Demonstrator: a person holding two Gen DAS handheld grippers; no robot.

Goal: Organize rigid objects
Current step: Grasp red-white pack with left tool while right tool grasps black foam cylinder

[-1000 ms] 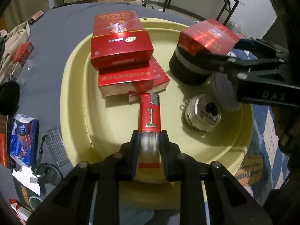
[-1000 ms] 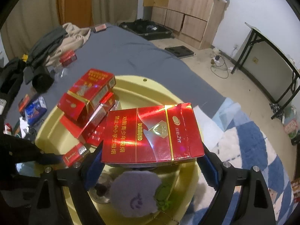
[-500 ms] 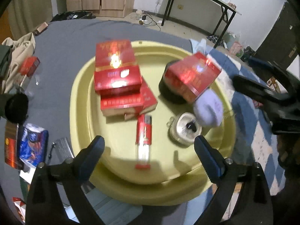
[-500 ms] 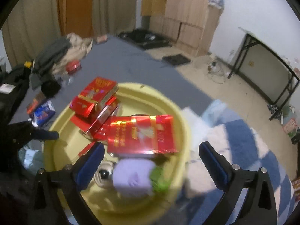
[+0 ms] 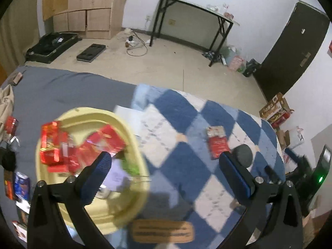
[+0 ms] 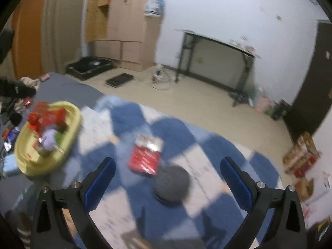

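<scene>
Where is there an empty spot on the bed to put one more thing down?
The checked blanket is bare between the yellow tray and the red pack, and also nearer the camera, in front of the grey disc. The grey sheet beyond the tray is bare too. The tray is crowded with red boxes, and clutter fills the sheet's left edge.

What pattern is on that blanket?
Blue and white diamond checks on the blanket, clearest in the left wrist view.
</scene>
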